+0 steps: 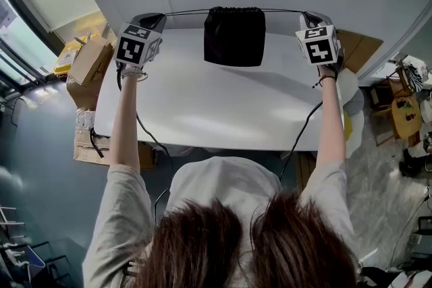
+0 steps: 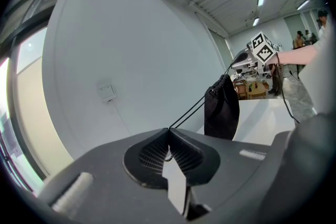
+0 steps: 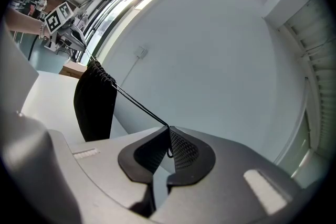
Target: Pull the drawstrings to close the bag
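A black drawstring bag (image 1: 234,36) hangs above the far edge of the white table (image 1: 202,104), its gathered mouth puckered tight. Taut black drawstrings (image 1: 182,11) run from it to both sides. My left gripper (image 1: 160,17) is shut on the left drawstring (image 2: 191,110), well left of the bag (image 2: 221,107). On the other side my right gripper (image 1: 307,15) is shut on the right drawstring (image 3: 137,104), with the bag (image 3: 94,105) hanging beyond it. Each gripper shows the other gripper's marker cube past the bag.
A pale wall stands just behind the table. Cardboard boxes (image 1: 88,67) sit on the floor to the left, and a chair and clutter (image 1: 405,114) to the right. A cable (image 1: 300,131) hangs from the right gripper over the table's near edge.
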Demonstrator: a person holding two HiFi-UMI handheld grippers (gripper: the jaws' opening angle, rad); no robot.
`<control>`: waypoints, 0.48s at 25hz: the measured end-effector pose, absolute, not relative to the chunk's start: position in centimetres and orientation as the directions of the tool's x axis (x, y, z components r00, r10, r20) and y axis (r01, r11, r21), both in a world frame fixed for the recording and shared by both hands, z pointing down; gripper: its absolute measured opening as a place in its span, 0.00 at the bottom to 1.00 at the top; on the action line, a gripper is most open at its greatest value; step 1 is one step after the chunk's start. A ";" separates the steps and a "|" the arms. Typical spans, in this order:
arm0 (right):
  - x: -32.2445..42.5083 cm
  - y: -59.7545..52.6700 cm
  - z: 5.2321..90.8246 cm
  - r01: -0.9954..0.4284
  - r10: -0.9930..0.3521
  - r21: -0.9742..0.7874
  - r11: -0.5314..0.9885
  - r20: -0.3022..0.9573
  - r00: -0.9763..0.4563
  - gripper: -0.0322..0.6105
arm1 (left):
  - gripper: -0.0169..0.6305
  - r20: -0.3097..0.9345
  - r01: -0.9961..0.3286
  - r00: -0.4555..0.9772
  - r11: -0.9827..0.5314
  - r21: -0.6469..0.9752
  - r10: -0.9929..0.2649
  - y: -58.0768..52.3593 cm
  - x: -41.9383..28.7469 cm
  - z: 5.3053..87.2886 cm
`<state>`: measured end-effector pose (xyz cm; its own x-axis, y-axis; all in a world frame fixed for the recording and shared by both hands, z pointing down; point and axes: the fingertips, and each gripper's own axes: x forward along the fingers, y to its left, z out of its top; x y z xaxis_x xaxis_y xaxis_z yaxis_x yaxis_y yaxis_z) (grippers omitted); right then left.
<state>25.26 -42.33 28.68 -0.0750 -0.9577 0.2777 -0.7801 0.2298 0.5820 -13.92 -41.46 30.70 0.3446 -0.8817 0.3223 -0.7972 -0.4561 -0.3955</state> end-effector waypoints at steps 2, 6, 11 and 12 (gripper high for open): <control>25.3 -42.3 28.6 -0.783 -0.958 0.580 0.227 0.275 -0.075 0.08 | 0.03 0.320 -0.797 0.345 -0.456 -0.396 -0.882 -41.4 -14.0 30.6; 25.2 -42.2 28.5 -0.782 -0.959 0.581 0.226 0.271 -0.076 0.08 | 0.03 0.316 -0.797 0.344 -0.453 -0.400 -0.884 -41.3 -14.1 30.5; 25.2 -42.3 28.5 -0.780 -0.960 0.582 0.229 0.270 -0.080 0.08 | 0.03 0.313 -0.797 0.344 -0.452 -0.402 -0.885 -41.3 -14.1 30.4; 25.2 -42.3 28.5 -0.780 -0.960 0.582 0.229 0.270 -0.080 0.08 | 0.03 0.313 -0.797 0.344 -0.451 -0.402 -0.885 -41.3 -14.1 30.4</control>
<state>25.21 -42.25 28.52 -0.0803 -0.9596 0.2695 -0.7802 0.2288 0.5822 -14.06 -41.29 30.40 0.3438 -0.8854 0.3128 -0.7967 -0.4514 -0.4019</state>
